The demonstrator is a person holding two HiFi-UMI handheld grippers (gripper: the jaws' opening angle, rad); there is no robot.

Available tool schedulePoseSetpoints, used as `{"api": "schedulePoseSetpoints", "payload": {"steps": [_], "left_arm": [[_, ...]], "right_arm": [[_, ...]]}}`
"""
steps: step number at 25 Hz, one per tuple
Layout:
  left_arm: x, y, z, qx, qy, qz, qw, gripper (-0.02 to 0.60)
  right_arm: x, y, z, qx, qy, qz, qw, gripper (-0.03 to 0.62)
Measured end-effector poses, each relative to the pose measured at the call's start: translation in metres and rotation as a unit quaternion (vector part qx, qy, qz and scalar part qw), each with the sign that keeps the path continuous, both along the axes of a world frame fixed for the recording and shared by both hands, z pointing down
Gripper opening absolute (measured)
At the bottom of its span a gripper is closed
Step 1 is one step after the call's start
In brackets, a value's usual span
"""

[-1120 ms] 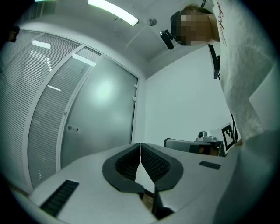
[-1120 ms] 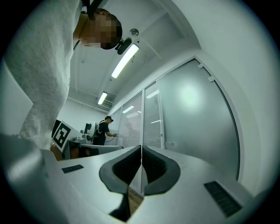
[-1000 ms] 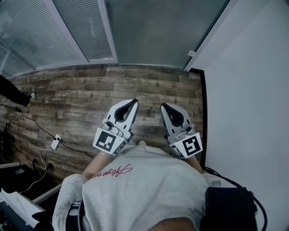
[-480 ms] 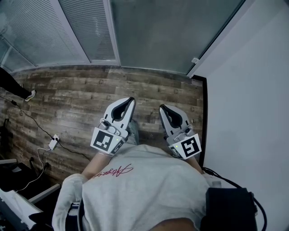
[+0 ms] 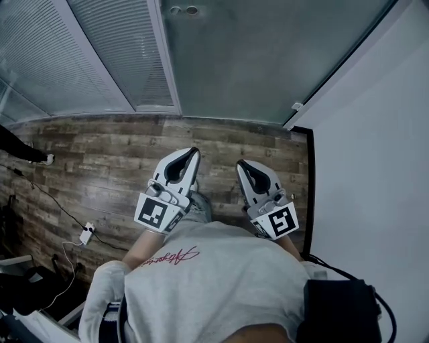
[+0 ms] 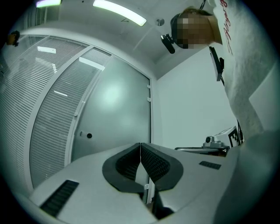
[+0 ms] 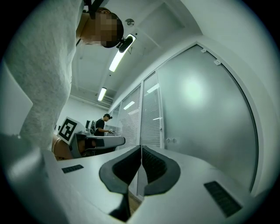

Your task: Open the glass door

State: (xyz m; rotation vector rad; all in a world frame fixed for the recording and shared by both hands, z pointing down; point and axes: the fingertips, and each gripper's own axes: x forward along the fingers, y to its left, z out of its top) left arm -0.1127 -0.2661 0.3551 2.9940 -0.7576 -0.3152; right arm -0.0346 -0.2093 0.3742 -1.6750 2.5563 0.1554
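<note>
Glass door (image 5: 255, 60): frosted pane, closed in its frame. It stands ahead of both hand-held grippers and well apart from their tips; nothing touches it. Two small round fittings (image 5: 183, 10) sit near the door's edge, ahead and slightly to the left of the left hand-held gripper.

Left hand-held gripper (image 5: 193, 154): jaws together, ribbed pads meeting along one line, nothing between them. It points toward the door, about level. Marker cube (image 5: 155, 213) at its rear.

Right hand-held gripper (image 5: 242, 163): jaws likewise pressed together and empty, pointing the same way, just beside the left one with a gap between. In the right gripper view the door fills the space ahead and to the right of the jaws.

Surroundings: slatted blind panel (image 5: 100, 60) left of the door, ahead-left of the left hand-held gripper. Plain white wall (image 5: 375, 167) close on the right of the right hand-held gripper. Wooden plank floor (image 5: 100, 154) below both. A white power strip (image 5: 87, 233) with its cable lies on the floor, well left of the left hand-held gripper. In the right gripper view, a person (image 7: 101, 124) stands far off to the left.
</note>
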Motion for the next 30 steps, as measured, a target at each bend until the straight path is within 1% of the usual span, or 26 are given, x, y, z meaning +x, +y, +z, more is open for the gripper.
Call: {"api": "schedulePoseSetpoints", "payload": {"steps": [3, 5, 7, 11, 14, 16, 19, 24, 25, 26, 27, 30], "left_arm": [[0.001, -0.045, 0.001, -0.005, -0.001, 0.006, 1.0000, 0.017], [-0.002, -0.072, 0.000, -0.006, 0.001, 0.012, 0.9999, 0.017], [-0.002, -0.100, -0.001, -0.004, 0.000, 0.017, 0.9999, 0.017], [0.001, -0.151, -0.001, -0.003, -0.001, 0.035, 0.9994, 0.017], [0.004, -0.178, -0.013, 0.007, 0.014, 0.052, 0.9985, 0.017], [0.003, -0.192, -0.013, 0.007, 0.016, 0.054, 0.9984, 0.017], [-0.005, -0.212, -0.006, -0.003, 0.013, 0.043, 0.9990, 0.017], [-0.015, -0.228, 0.008, -0.020, -0.002, 0.014, 0.9997, 0.017], [-0.019, -0.231, 0.009, -0.022, -0.004, 0.007, 0.9997, 0.017], [-0.023, -0.233, 0.011, -0.024, -0.006, 0.000, 0.9997, 0.017], [-0.028, -0.236, 0.014, -0.026, -0.010, -0.005, 0.9996, 0.017], [-0.042, -0.243, 0.023, -0.030, -0.020, -0.023, 0.9991, 0.017]], "right_arm": [[-0.003, -0.046, 0.003, -0.008, -0.005, -0.001, 1.000, 0.020], [-0.008, -0.076, 0.005, -0.016, 0.002, -0.008, 1.000, 0.020], [-0.011, -0.107, 0.000, -0.008, 0.010, -0.007, 1.000, 0.020], [-0.010, -0.171, -0.005, -0.003, 0.004, 0.007, 1.000, 0.020], [-0.009, -0.211, -0.008, 0.000, 0.001, 0.024, 1.000, 0.020], [-0.007, -0.234, -0.002, -0.010, 0.004, 0.039, 0.999, 0.021], [0.001, -0.268, 0.003, -0.027, -0.011, 0.061, 0.998, 0.021], [0.024, -0.335, -0.006, -0.034, -0.071, 0.084, 0.993, 0.026], [0.028, -0.351, -0.009, -0.034, -0.086, 0.090, 0.992, 0.043], [0.032, -0.368, -0.011, -0.035, -0.098, 0.095, 0.990, 0.096], [0.035, -0.385, -0.014, -0.035, -0.104, 0.099, 0.989, 0.115], [0.042, -0.438, -0.020, -0.034, -0.092, 0.116, 0.988, 0.118]]}}
